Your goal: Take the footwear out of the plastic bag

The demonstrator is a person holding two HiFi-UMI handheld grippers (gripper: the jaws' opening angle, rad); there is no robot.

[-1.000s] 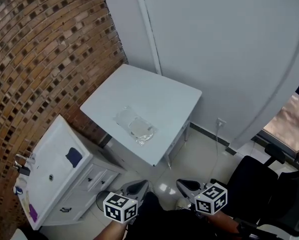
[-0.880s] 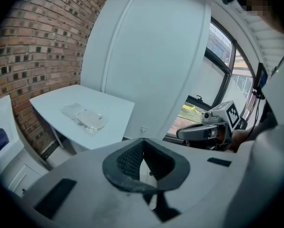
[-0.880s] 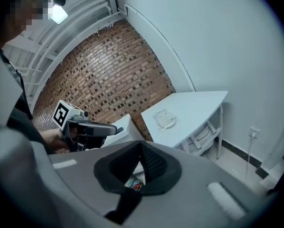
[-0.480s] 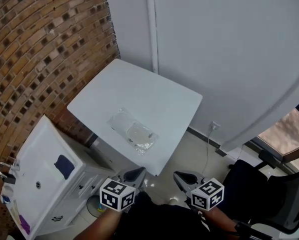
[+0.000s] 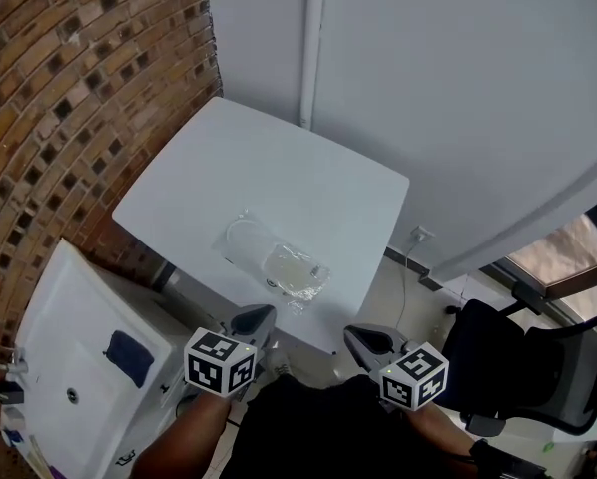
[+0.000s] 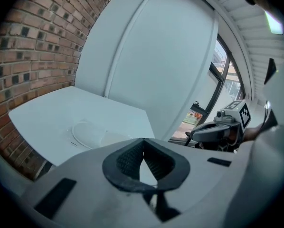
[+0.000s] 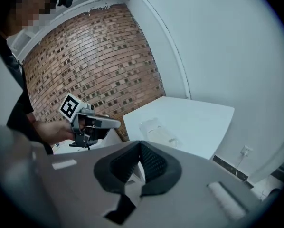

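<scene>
A clear plastic bag [image 5: 278,264] with pale footwear inside lies flat on the white table [image 5: 219,168], toward its near edge. The same bag shows in the left gripper view [image 6: 92,136] and in the right gripper view [image 7: 157,131]. My left gripper [image 5: 256,320] hovers just short of the table's near edge, shut and holding nothing. To its right, my right gripper [image 5: 366,342] is level with it, also shut and bare. Both are off the table, well short of the bag.
A brick wall [image 5: 69,98] runs along the left, a white wall [image 5: 458,108] behind the table. A white cabinet [image 5: 69,367] stands at the lower left. A black office chair [image 5: 538,367] sits at the right, by a window [image 5: 568,252].
The view has shifted closer to the table; the bag now lies nearer to both grippers. Both stay shut and keep their spacing.
</scene>
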